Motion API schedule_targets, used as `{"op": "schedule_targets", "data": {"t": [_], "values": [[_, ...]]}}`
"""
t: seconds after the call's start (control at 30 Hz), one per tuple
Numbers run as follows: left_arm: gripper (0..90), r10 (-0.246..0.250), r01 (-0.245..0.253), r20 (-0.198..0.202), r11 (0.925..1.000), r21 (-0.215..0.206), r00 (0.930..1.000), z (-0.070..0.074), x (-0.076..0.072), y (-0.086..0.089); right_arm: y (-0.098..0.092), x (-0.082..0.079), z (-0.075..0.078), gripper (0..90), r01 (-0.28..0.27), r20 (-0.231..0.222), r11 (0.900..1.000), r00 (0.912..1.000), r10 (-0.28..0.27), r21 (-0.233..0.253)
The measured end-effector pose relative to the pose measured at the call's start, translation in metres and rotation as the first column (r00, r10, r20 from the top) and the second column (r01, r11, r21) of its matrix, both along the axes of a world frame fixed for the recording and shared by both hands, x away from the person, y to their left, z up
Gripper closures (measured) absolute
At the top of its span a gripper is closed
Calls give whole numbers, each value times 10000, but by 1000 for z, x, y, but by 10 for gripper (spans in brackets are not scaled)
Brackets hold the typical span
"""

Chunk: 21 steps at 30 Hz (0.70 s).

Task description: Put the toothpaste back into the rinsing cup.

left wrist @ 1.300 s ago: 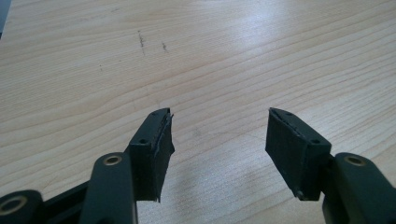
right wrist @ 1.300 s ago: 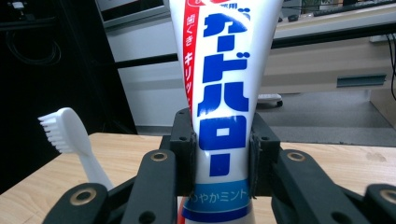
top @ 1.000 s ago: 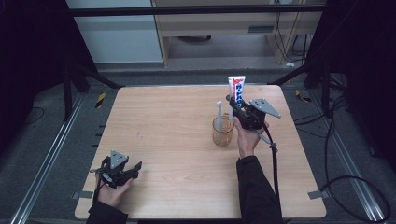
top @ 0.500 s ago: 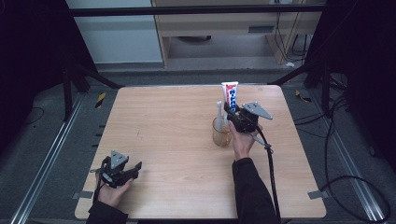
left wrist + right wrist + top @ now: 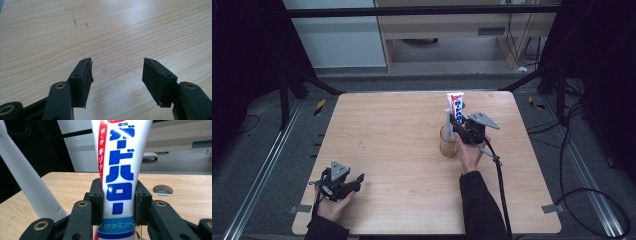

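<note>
A white toothpaste tube (image 5: 456, 104) with blue and red lettering stands upright, and my right gripper (image 5: 457, 122) is shut on its lower half. In the right gripper view the tube (image 5: 120, 170) sits squeezed between the two black jaws of the right gripper (image 5: 118, 197). Just below and left of it a clear glass cup (image 5: 447, 143) stands on the table and holds a white stick-like item (image 5: 446, 120); that item (image 5: 27, 185) leans close at the left of the right gripper view. My left gripper (image 5: 353, 182) rests open near the front left corner, and between its jaws the left gripper (image 5: 116, 72) has nothing but wood.
The wooden table (image 5: 387, 130) carries little else. A small round pale disc (image 5: 162, 190) lies on it beyond the tube. Black frame posts and cables (image 5: 562, 130) run along the right side, and a metal rail (image 5: 267, 165) along the left.
My right gripper has carried the tube leftward and slightly down, until it stands beside and above the cup. The left gripper has stayed where it was.
</note>
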State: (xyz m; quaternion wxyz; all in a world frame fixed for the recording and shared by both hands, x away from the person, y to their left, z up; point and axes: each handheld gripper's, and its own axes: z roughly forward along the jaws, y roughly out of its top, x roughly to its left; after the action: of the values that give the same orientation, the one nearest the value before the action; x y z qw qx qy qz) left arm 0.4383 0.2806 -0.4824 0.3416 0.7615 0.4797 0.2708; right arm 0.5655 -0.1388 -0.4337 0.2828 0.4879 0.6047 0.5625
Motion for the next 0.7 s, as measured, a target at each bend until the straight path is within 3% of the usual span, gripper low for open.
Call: {"op": "schedule_targets", "data": {"t": [0.47,0.7], "values": [[400,4,-4,1,10000,3,10000,0,0,0,-2,-1,-5,629,-243,-484,9993,9986,228,-294],[400,5,-5,-20,10000,19,10000,0,0,0,-6,-5,-4,604,-562,-746,9948,9960,499,-849]]}}
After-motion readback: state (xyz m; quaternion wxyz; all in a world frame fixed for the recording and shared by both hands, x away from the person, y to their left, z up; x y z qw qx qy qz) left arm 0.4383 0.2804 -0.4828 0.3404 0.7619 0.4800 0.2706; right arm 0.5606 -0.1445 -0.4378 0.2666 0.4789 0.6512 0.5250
